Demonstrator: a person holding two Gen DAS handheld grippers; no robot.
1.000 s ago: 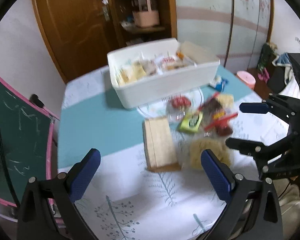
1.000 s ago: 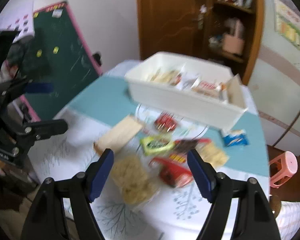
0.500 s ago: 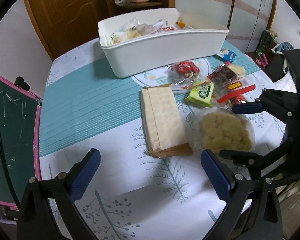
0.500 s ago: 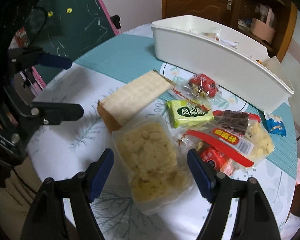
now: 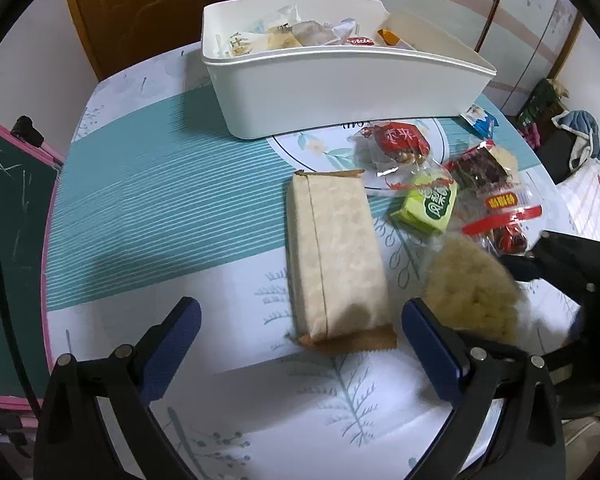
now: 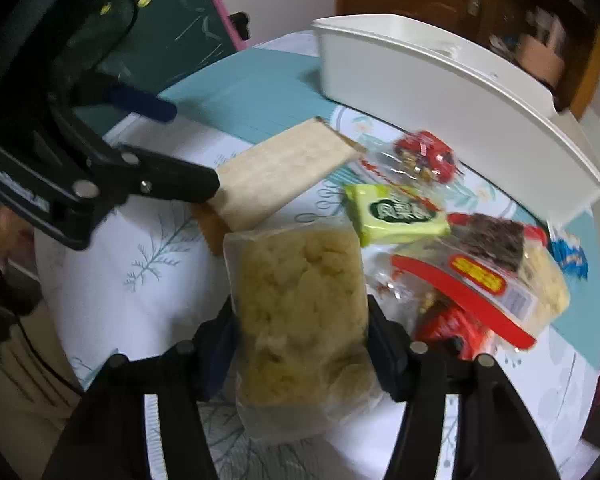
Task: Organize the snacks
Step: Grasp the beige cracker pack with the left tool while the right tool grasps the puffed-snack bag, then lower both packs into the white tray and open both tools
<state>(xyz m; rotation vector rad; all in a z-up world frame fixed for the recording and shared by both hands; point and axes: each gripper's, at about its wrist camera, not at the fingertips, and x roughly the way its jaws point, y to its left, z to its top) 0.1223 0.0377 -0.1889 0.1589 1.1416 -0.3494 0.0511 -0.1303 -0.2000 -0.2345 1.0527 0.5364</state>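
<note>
Right gripper (image 6: 300, 344) is closing, seemingly gripping the yellow pack (image 6: 300, 312) near the bin (image 6: 460, 92); left gripper (image 5: 300, 344) is hovering open. Next: lifting binward.

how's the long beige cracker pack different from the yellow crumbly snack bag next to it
The beige cracker pack is long, flat-topped and opaque; the yellow snack bag is shorter, lumpy and clear. The pack lies free ahead of the open left gripper; the right gripper has been closing on the bag. Both lie sealed on the table.
</note>
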